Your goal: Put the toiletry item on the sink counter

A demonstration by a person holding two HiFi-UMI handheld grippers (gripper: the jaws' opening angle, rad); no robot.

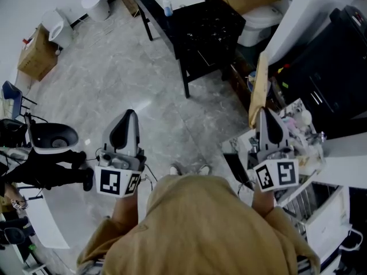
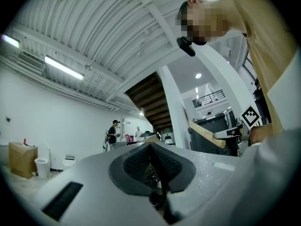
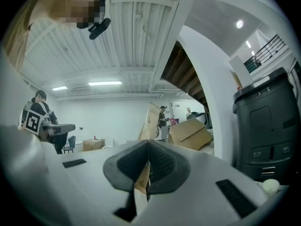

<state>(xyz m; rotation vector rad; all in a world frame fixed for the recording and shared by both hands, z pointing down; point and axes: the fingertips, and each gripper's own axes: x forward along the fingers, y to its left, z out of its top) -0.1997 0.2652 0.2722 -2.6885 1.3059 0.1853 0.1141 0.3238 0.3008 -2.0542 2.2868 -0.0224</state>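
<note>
Collision risk at frame right.
We note left gripper (image 1: 131,114) and right gripper (image 1: 264,114) fingers pressed together, empty; right may knock adjacent clutter (image 1: 299,119).

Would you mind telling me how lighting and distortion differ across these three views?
Head view: flat, dim light, soft glare on the floor. Left gripper view: heavy fisheye bending, black corners, bright strip light. Right gripper view: same fisheye, ceiling lights blown out.

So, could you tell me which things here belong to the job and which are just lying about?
Job: sink counter; left gripper; right gripper; cluttered rack, probably holding toiletries.
Lying about: toilet; cardboard box; white bin; cardboard sheet.
</note>
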